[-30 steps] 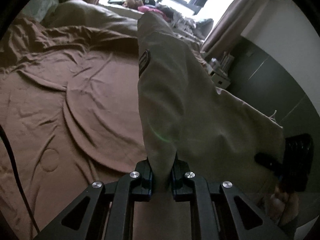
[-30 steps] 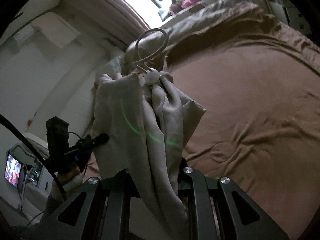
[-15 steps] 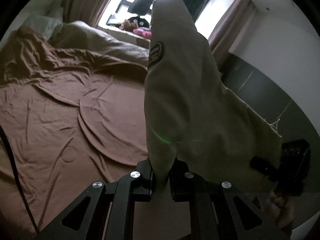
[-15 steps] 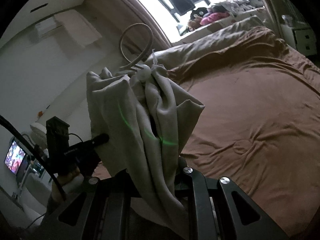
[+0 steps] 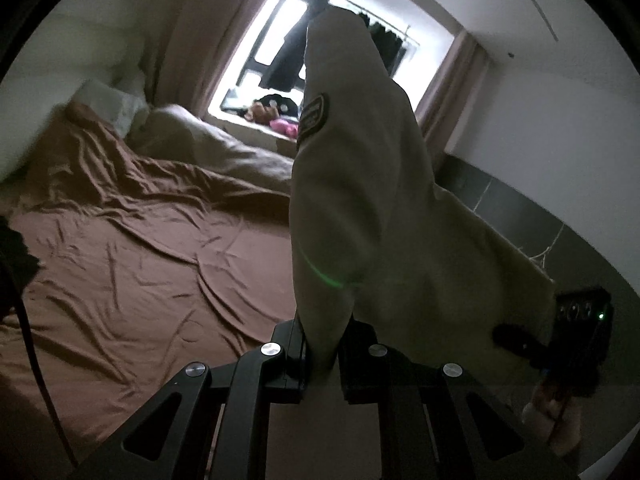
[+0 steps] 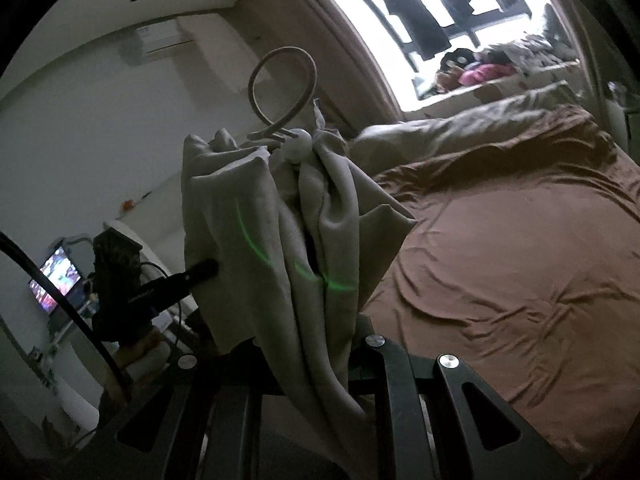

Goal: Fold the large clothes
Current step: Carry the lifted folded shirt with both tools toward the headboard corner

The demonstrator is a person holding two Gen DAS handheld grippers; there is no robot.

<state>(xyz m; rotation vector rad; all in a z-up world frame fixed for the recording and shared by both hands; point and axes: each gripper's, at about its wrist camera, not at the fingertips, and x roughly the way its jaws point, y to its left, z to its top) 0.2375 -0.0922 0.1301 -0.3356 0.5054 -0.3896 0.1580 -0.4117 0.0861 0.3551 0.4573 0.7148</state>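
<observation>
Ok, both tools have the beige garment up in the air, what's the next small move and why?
Probably lower both tools toward the brown bed and spread them apart: the beige garment hangs bunched, clamped in the left tool and the right tool, with open sheet below.

Both views are dim and greyish, lit almost wholly by the window (image 5: 320,52) at about twelve o'clock in the left view and one o'clock (image 6: 436,12) in the right, where the panes blow out to white. The backlit beige garment (image 5: 360,200) reads murky, crossed by a thin green arc of lens flare. The brown bedsheet (image 5: 140,264) shows soft shadowed creases. Fisheye bending curves walls and ceiling near the rim, beyond which corners go black. The far pillows look slightly smeared. A small screen (image 6: 56,280) glows at nine o'clock.
</observation>
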